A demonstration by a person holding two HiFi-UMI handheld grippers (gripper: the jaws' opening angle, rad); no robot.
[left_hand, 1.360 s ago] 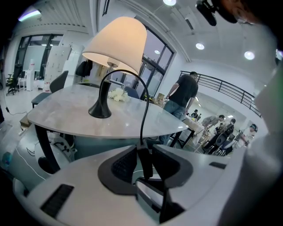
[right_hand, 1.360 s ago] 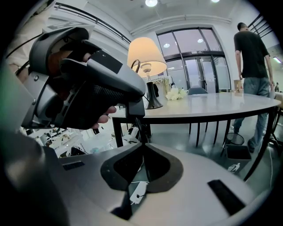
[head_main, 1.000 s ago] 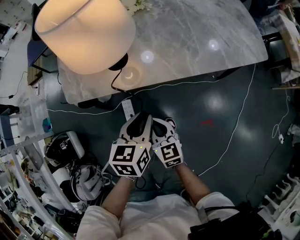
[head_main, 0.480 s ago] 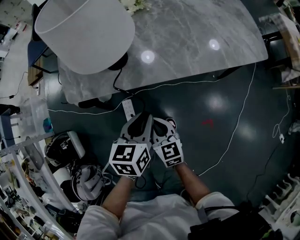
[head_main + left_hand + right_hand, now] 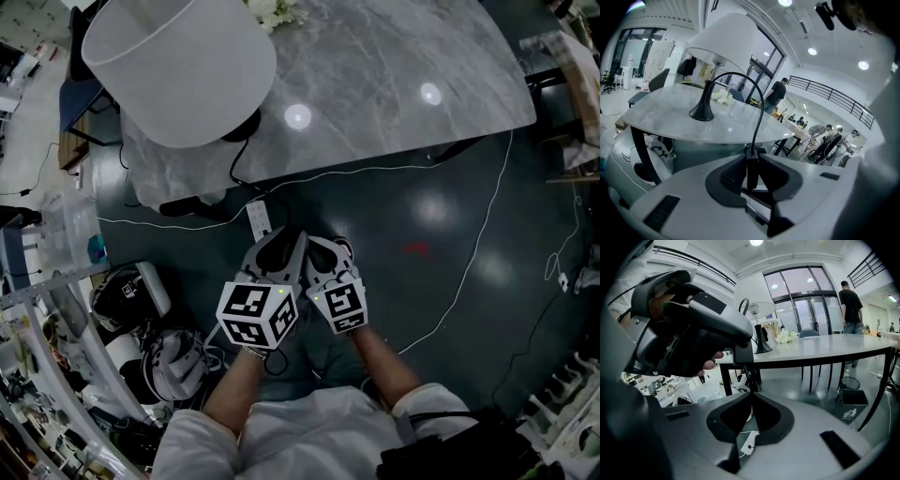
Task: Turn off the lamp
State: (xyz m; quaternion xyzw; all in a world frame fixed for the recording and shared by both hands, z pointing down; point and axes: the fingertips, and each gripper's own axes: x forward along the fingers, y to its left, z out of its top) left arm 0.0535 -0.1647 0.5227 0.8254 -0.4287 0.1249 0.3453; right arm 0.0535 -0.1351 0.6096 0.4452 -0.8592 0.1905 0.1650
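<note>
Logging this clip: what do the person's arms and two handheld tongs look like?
The left tongs and right tongs are pale grey shells with black textured pads. Each carries a white cube printed with black square markers, with a small green light. The person wears a white short-sleeved top.

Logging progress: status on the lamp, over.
Left gripper just closed on cord switch. Right gripper shut on cord. Lamp dark. Nothing blocking.
</note>
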